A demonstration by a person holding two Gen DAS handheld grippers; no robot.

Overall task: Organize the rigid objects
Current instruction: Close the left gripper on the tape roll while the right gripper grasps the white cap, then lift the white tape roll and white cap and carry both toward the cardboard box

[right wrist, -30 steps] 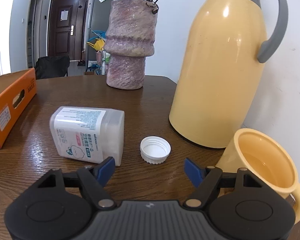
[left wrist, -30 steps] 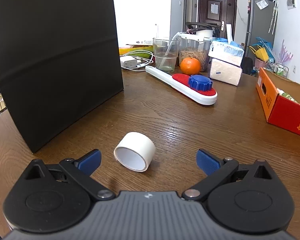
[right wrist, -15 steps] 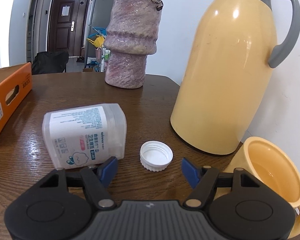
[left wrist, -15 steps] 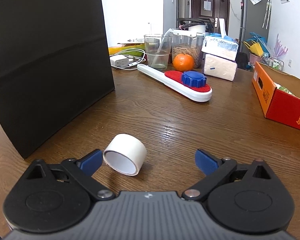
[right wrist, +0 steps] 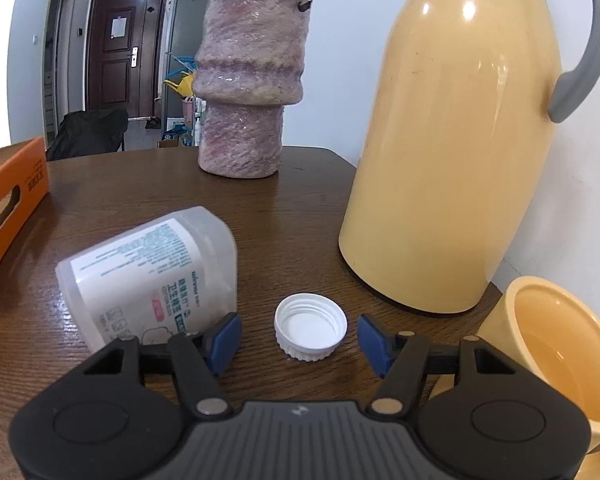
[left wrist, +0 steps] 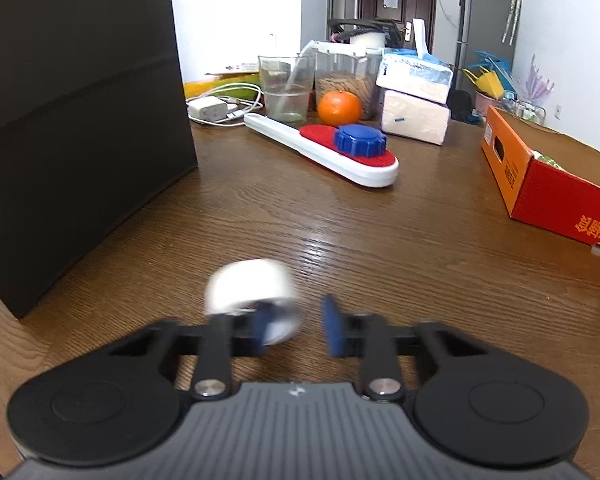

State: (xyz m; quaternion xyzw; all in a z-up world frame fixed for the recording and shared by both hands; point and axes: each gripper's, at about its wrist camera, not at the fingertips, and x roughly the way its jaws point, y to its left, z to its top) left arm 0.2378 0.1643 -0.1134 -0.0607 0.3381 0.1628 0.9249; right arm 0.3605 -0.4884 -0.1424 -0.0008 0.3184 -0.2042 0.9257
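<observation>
We are mid-pickup with 2 tools: left gripper [left wrist: 300, 330] closing around the blurred tape roll [left wrist: 254, 302], grip unconfirmed; right gripper [right wrist: 300, 340] closing, cap [right wrist: 310, 330] between its pads, untouched; next, lift.

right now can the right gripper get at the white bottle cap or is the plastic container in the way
Probably yes. The white bottle cap lies between the closing jaws of the right gripper, nothing between cap and pads. The toppled plastic container crowds one finger from outside only.
</observation>
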